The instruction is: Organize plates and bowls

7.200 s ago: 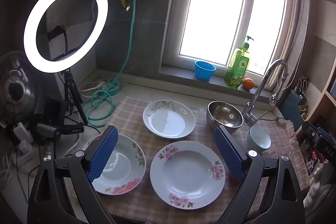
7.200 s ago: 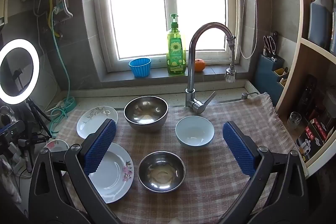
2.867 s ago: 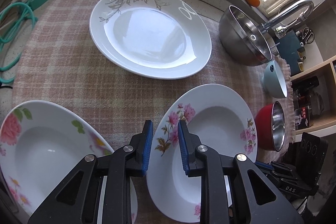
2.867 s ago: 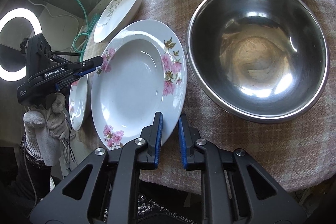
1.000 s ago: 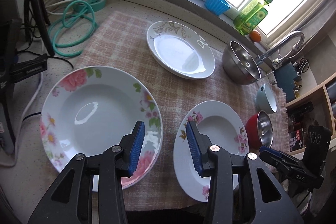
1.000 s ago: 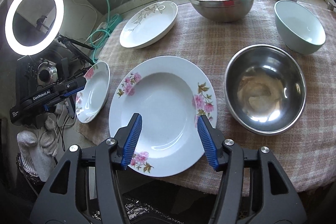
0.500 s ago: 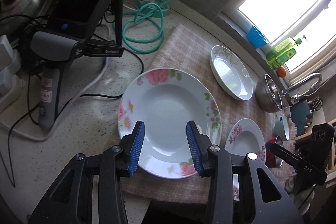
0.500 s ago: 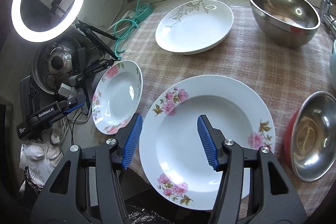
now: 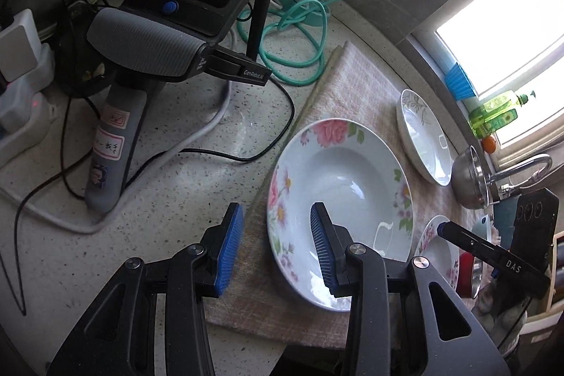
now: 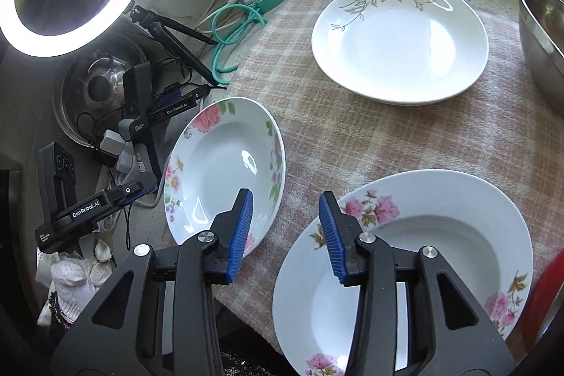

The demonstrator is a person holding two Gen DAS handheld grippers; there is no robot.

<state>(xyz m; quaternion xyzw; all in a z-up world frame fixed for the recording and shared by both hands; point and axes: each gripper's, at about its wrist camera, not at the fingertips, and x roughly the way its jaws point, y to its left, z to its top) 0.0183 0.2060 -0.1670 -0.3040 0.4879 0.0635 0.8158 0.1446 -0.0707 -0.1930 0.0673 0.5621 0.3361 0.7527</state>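
Both grippers have swung left, the left gripper [image 9: 275, 245] parted astride the near rim of the rose plate [image 9: 338, 189] on the cloth's left edge, the right gripper [image 10: 286, 229] just narrowed and empty, so a shallow bite could tip it onto the worktop [image 9: 183, 171].

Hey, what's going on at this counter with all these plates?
A person is sorting dishes with a handheld tool in each hand. The left tool hangs open over the near rim of the big rose plate, not yet gripping. The right tool is open too, its jaws having just narrowed, above the cloth beside the pink-flowered plate. The leaf-pattern plate sits apart.
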